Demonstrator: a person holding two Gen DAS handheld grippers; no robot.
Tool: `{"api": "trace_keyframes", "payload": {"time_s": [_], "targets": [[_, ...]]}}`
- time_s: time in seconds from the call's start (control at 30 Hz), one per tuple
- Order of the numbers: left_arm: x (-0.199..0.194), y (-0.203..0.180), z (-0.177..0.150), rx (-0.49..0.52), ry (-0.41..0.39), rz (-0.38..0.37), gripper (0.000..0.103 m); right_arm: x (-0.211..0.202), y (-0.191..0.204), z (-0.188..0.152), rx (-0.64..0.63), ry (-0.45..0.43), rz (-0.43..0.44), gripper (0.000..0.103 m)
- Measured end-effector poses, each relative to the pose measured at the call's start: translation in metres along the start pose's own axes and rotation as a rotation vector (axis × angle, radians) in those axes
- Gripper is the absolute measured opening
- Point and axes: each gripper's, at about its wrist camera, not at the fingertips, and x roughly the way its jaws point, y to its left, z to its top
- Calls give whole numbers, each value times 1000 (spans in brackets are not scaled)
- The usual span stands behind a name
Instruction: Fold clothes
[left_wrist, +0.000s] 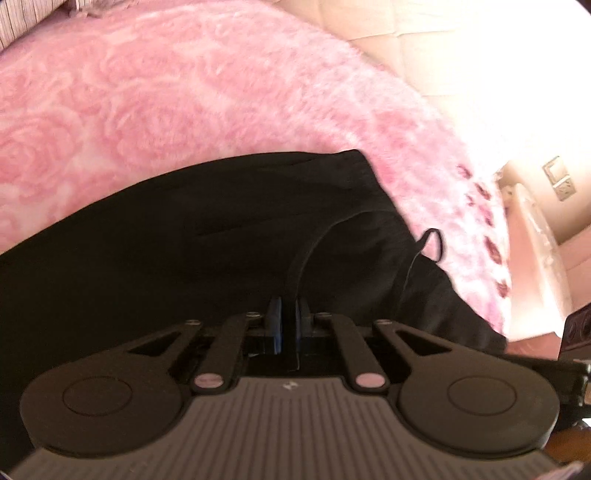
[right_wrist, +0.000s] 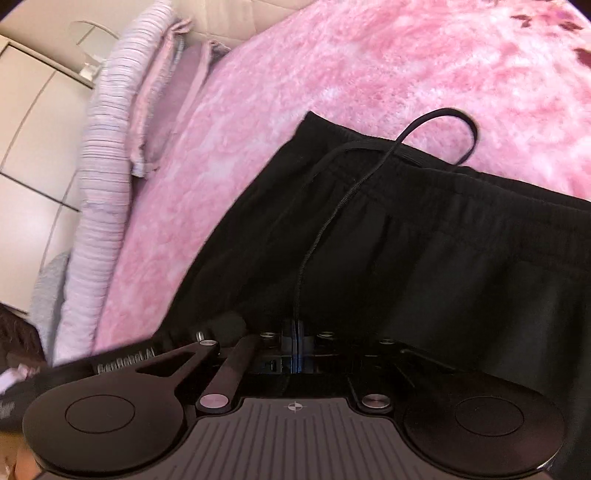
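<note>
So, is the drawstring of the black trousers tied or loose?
Loose: the drawstring makes an open loop past the waistband on the pink blanket, no knot visible. Its ends cannot be seen.

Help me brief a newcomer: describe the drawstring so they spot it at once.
Find the pink blanket, then the black pants on it. At their waistband a thin black drawstring loops out onto the pink, the only cord there.

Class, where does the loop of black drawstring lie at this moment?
In the right wrist view, the drawstring loop lies upper right on the pink fluffy blanket, just beyond the waistband of the black trousers.
</note>
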Motion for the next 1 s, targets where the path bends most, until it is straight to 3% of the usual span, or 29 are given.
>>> {"api": "trace_keyframes", "payload": {"time_s": [0.13, 0.27, 0.37, 0.47, 0.6, 0.8, 1.0], "targets": [[-11, -3, -25, 9, 53, 52, 4, -28, -2, -28, 9, 69, 46, 0], [-10, -2, -55, -14, 138, 157, 5, -20, -12, -54, -6, 222, -25, 0], [-28, -9, -70, -45, 123, 240, 8, -20, -19, -68, -30, 344, -69, 0], [-60, -21, -83, -103, 71, 309, 25, -44, -15, -71, -156, 373, -104, 14], [-110, -39, -112, -211, 62, 403, 26, -85, -8, -69, -347, 370, -137, 42], [-179, -69, -162, -373, 80, 507, 26, -140, 16, -61, -472, 406, -135, 47], [-238, -97, -206, -519, 96, 584, 27, -172, 61, -75, -689, 464, -137, 47]]}}
